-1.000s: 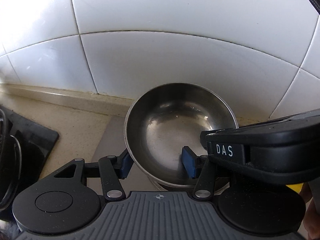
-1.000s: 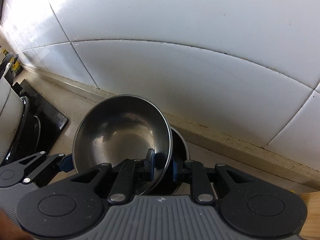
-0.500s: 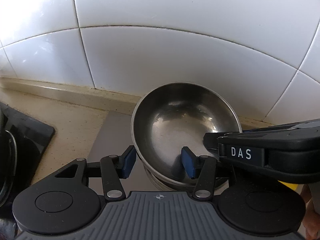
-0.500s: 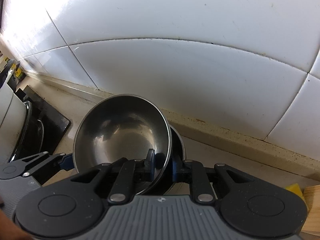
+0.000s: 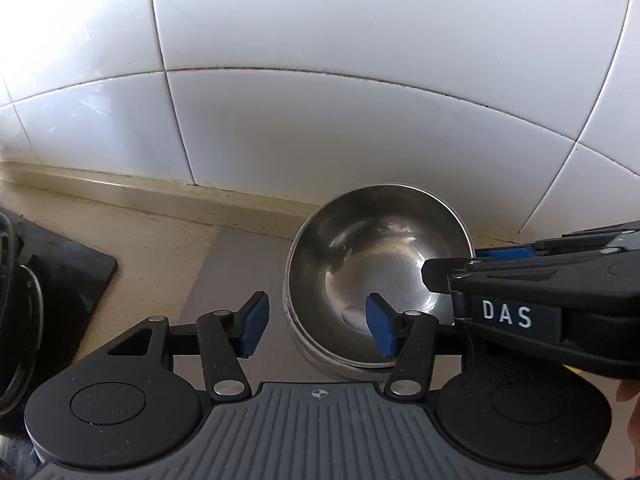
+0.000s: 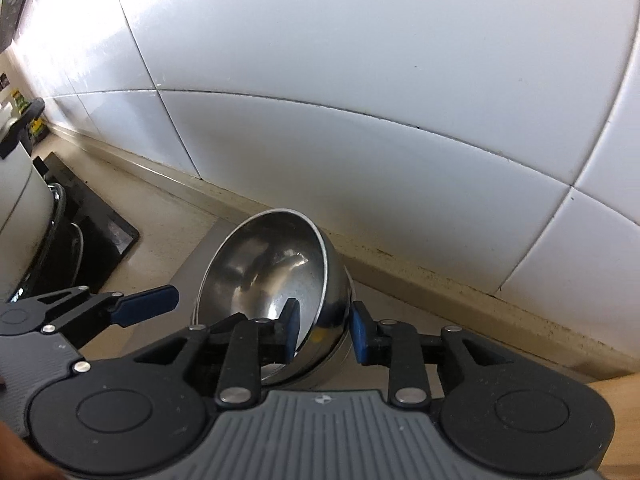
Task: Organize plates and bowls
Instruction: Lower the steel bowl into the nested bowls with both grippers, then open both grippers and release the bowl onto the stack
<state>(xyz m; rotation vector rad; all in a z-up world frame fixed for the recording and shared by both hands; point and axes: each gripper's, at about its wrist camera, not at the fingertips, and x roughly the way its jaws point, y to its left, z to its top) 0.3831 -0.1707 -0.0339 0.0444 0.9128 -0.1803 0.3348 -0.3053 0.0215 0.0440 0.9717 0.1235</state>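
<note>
White tiled wall (image 5: 360, 140), beige counter (image 5: 140, 248), two nested steel bowls (image 5: 380, 280), both grippers' jaws apart.

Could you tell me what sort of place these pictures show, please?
Most likely a home kitchen counter: glossy white wall tiles behind a beige stone countertop, nested round stainless-steel bowls on it, and a black dish-drainer tray to the left.

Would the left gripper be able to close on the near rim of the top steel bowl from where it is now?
Probably yes. The left gripper is open, one pad inside the top steel bowl and one outside, nothing between them. The right gripper, also open, straddles the rim on the other side, apparently clear of that spot.
</note>
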